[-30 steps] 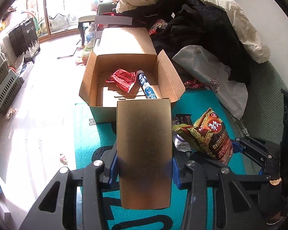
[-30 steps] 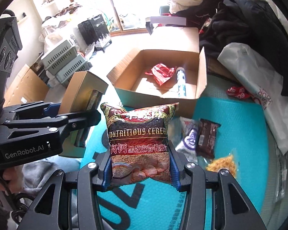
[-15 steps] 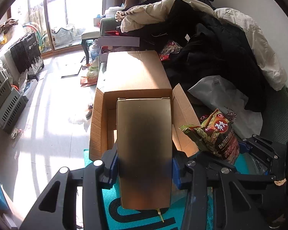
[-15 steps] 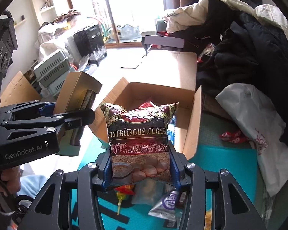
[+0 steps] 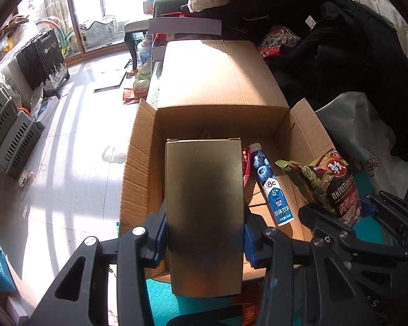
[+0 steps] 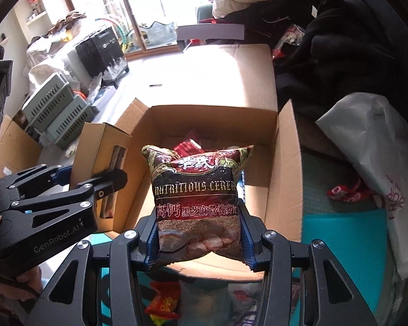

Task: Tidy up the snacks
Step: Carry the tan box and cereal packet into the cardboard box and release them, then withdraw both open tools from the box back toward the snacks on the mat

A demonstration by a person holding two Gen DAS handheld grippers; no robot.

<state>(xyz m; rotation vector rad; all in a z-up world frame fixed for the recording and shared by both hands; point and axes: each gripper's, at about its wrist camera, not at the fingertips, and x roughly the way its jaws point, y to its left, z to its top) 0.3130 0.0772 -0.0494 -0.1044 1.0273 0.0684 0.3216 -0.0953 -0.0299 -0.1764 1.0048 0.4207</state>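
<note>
L tool (image 5: 204, 241) pinching gold carton (image 5: 204, 212), held over near-left part of open cardboard box (image 5: 220, 81). R tool (image 6: 200, 241) pinching cereal bag (image 6: 197, 201) over box's near edge. Inside box: blue tube (image 5: 270, 187), red packet (image 6: 187, 145).

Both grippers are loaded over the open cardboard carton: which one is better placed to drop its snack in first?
Left, probably. The left gripper holds the plain tan cardboard box over bare floor of the open brown cardboard carton. The right gripper's dark red cereal bag hangs above the blue drink tube.
</note>
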